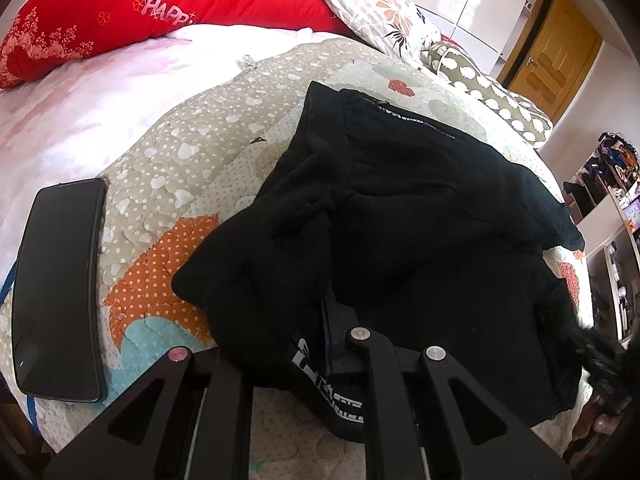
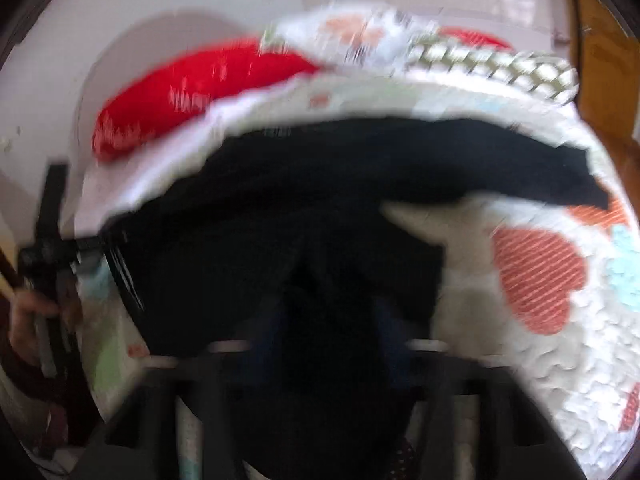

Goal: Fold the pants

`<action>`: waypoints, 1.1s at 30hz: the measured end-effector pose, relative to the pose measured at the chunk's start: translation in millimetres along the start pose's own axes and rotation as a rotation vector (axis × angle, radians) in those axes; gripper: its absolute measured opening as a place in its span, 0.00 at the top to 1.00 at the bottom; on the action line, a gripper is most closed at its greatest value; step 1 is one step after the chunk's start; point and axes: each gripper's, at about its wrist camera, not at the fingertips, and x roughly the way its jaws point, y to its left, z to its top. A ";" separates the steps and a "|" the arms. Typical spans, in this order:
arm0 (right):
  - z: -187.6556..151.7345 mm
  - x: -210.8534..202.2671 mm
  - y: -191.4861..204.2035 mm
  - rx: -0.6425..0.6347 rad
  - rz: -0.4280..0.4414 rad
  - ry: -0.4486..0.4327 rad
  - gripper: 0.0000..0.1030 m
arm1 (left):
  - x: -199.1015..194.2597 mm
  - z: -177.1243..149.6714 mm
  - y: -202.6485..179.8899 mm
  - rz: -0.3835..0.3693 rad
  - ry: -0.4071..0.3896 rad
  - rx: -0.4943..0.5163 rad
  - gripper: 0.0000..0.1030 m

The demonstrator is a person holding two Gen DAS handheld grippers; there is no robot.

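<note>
My left gripper (image 1: pixel 320 344) is clamped on the pants (image 1: pixel 400 220): the jaws stand nearly together, pinching the near edge of the black cloth beside a band with white lettering (image 1: pixel 320 376). My right gripper (image 2: pixel 324 344) has its jaws drawn together as well, with black fabric bunched over and between the fingers; that view is heavily blurred, so the exact contact point cannot be resolved.

The pants (image 2: pixel 320 208) lie in a loose, partly doubled heap on the quilt (image 1: pixel 180 160), a dotted bedcover with orange and pale blue patches. One section extends toward the far right of the bed.

A black phone (image 1: pixel 60 292) lies flat on the quilt, well apart from the pants on the left. A red pillow (image 1: pixel 140 12) and a floral pillow (image 1: pixel 372 4) rest at the head of the bed. A wooden door (image 1: pixel 556 52) stands beyond.
</note>
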 end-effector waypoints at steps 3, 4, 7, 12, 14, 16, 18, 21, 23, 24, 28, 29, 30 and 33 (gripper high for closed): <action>-8.9 -26.0 -11.4 0.047 -0.001 -0.041 0.93 | -1.3 0.7 2.0 -0.010 0.006 -0.003 0.91; -12.8 -45.9 -20.9 0.089 -0.008 -0.089 0.93 | -2.2 0.9 2.7 -0.013 0.007 -0.004 0.90; -29.7 -104.8 -61.7 0.238 -0.099 -0.211 0.93 | -3.9 0.3 3.8 -0.022 0.007 -0.007 0.89; -66.5 -126.9 -126.6 0.429 -0.257 -0.180 1.00 | -1.2 -8.1 3.8 -0.048 0.033 -0.022 0.83; -85.3 -107.5 -139.8 0.455 -0.349 -0.087 1.00 | -1.1 -12.1 1.9 -0.032 0.029 -0.012 0.81; -99.1 -93.9 -144.0 0.485 -0.308 -0.046 1.00 | -3.7 -13.2 1.7 -0.032 0.034 -0.009 0.80; -101.2 -97.7 -139.5 0.482 -0.317 -0.072 0.96 | -6.2 -12.2 3.0 -0.031 0.040 -0.009 0.77; -100.9 -112.7 -140.1 0.542 -0.249 -0.143 0.67 | -9.8 -10.8 6.2 -0.016 0.031 -0.014 0.71; -101.0 -116.5 -139.8 0.552 -0.247 -0.153 0.46 | -8.8 -11.6 9.2 -0.017 0.030 -0.027 0.68; -102.2 -116.1 -138.2 0.544 -0.239 -0.151 0.46 | -8.1 -12.8 10.2 -0.019 0.030 -0.032 0.68; -106.6 -108.7 -129.6 0.556 -0.200 -0.129 0.46 | -7.9 -13.4 9.5 -0.015 0.029 -0.025 0.67; -108.3 -110.1 -128.7 0.560 -0.196 -0.138 0.46 | -8.5 -13.1 9.6 -0.017 0.032 -0.026 0.67; -109.4 -112.4 -129.1 0.573 -0.185 -0.157 0.46 | -8.9 -12.6 9.9 -0.019 0.033 -0.028 0.67; -115.4 -124.6 -131.5 0.633 -0.111 -0.208 0.46 | -9.5 -12.4 10.5 -0.020 0.035 -0.028 0.67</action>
